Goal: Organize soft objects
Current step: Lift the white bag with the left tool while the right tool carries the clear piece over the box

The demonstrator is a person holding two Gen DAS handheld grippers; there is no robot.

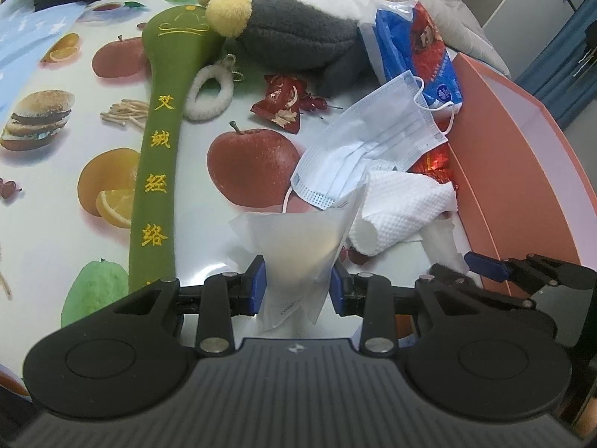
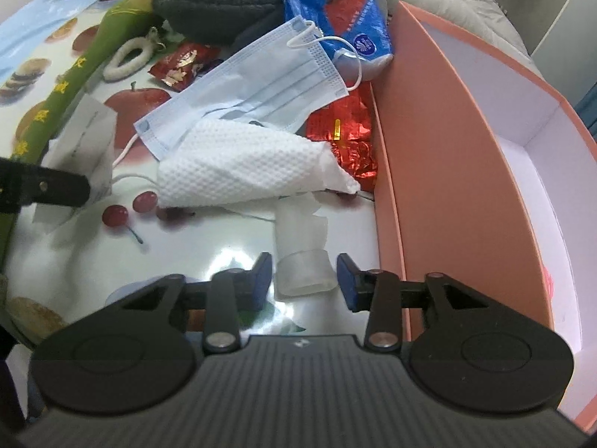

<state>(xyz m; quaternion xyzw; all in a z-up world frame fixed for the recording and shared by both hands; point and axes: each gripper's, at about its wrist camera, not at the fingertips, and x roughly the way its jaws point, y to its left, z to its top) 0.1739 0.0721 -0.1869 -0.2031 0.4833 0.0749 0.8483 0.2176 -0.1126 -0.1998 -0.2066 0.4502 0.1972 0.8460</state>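
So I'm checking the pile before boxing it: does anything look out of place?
Yes: among the soft things lie crinkly foil snack wrappers, one red wrapper near the fluffy ring, another wedged against the pink box.

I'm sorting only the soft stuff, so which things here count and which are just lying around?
Soft, for the job: face mask, white towel, translucent packet, green plush mallet, grey plush, fluffy ring.
Lying about: red snack wrappers, foil packet.

Glossy plastic tablecloth; embossed paper towel; crinkled shiny foil wrapper; fuzzy grey plush.
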